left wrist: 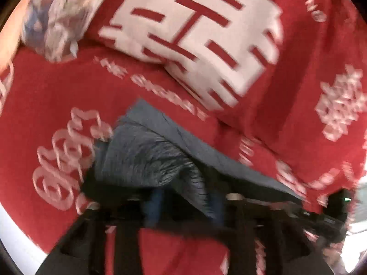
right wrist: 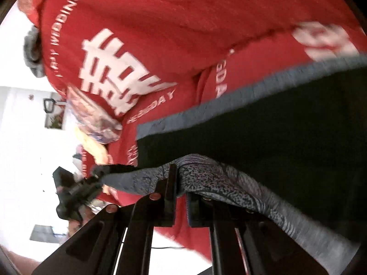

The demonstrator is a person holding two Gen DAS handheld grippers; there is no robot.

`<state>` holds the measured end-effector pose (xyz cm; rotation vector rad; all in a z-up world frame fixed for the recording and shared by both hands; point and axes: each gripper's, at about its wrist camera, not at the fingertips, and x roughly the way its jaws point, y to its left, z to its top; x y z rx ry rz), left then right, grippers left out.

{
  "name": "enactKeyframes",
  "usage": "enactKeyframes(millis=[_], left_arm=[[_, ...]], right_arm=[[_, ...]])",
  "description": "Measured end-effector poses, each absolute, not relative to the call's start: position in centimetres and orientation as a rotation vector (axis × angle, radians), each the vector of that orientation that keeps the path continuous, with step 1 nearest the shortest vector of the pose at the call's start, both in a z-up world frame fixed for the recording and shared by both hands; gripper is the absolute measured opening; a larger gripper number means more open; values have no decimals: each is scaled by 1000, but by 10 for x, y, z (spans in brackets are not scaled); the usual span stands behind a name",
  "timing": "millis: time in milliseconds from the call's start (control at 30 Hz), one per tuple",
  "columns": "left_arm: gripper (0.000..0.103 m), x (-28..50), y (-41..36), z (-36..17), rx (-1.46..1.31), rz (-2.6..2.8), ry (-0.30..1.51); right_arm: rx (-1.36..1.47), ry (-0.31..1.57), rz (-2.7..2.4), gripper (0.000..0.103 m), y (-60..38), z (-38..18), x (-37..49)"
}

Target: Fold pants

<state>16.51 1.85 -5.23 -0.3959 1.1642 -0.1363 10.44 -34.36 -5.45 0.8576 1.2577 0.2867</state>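
Both tongs were clenched on the grey pants (left wrist: 146, 151), which hung between them above the red blanket (left wrist: 275, 119). The right tongs (right wrist: 181, 197) pinched a bunched edge; the left tongs (left wrist: 181, 206) gripped cloth draped over their fingers. The right hold looked shallow, so a hard pull could have slipped the cloth free, and the slack, sagging part might have creased unevenly when lowered.

The pants (right wrist: 240, 137) are hanging between the left claw (left wrist: 183, 208) and right claw (right wrist: 181, 197), above the blanket (left wrist: 286, 80), with a pillow (left wrist: 195, 39) lying behind them.
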Motion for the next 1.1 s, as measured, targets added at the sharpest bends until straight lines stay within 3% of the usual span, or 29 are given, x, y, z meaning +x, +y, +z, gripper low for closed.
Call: enactKeyframes(millis=[33, 200, 300, 367, 433, 500, 600, 767, 833, 867, 1100], left_arm=[[73, 176, 15, -60, -367, -88, 1152], [74, 222, 8, -117, -367, 47, 1225], [74, 227, 5, -120, -355, 94, 1238], [74, 226, 9, -101, -353, 109, 1200], [74, 221, 17, -81, -357, 117, 1172], [74, 217, 20, -69, -334, 109, 1163], [85, 209, -4, -73, -235, 34, 1214], [85, 192, -72, -135, -79, -20, 1359], [85, 184, -93, -143, 26, 1, 1350], [85, 183, -98, -145, 57, -2, 1359], [85, 158, -141, -113, 117, -159, 1399]], right_arm=[[848, 1276, 279, 7, -347, -65, 119], [849, 1384, 196, 12, -353, -133, 170], [858, 1409, 173, 13, -353, -157, 179], [856, 1427, 208, 21, -353, -153, 183], [850, 1429, 265, 48, -353, -140, 185], [831, 1392, 326, 59, -354, -117, 182], [813, 1338, 410, 59, -350, -93, 172], [727, 1460, 347, 59, -330, -132, 175], [765, 1452, 299, 48, -342, -139, 176], [811, 1424, 289, 48, -353, -134, 174], [811, 1264, 205, 60, -430, -73, 100]])
